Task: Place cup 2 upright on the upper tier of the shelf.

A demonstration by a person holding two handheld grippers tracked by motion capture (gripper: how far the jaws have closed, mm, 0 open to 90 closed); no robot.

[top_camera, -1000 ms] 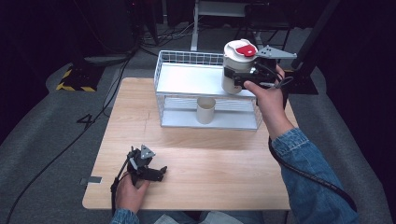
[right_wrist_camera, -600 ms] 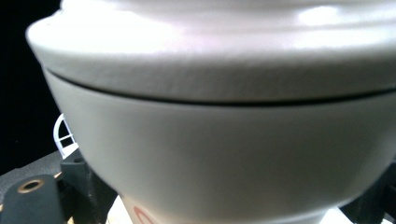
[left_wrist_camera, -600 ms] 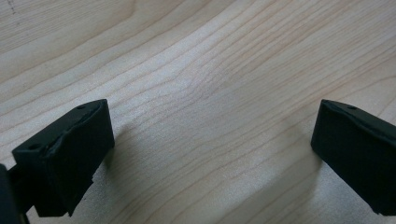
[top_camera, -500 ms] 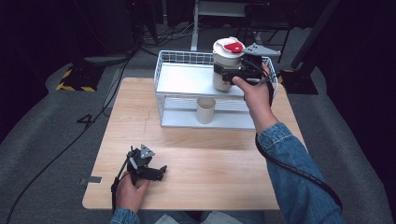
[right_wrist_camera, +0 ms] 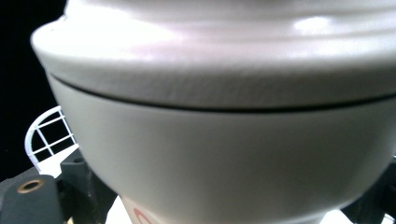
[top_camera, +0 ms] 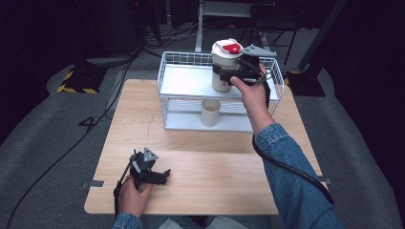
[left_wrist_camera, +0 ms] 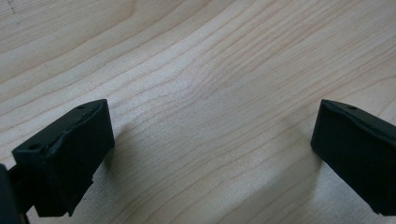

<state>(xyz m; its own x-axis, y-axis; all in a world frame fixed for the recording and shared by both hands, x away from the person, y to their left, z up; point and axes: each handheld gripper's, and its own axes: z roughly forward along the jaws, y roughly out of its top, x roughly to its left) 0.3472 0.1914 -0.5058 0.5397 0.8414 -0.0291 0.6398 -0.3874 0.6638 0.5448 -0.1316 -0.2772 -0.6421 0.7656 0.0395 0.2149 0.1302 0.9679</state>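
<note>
While your right gripper [top_camera: 228, 75] pinches the lidded cup [top_camera: 224, 64] upright over the wire rack's [top_camera: 184, 78] top shelf, the 2nd cup [top_camera: 210, 112] stands on the lower shelf. Your left gripper [top_camera: 162, 176] rests on the table [top_camera: 215, 167] — jaws spread wide, w/ nothing between.

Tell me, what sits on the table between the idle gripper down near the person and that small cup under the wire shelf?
Nothing: in the high view, only bare wooden table separates the left gripper from the small cup.
</note>
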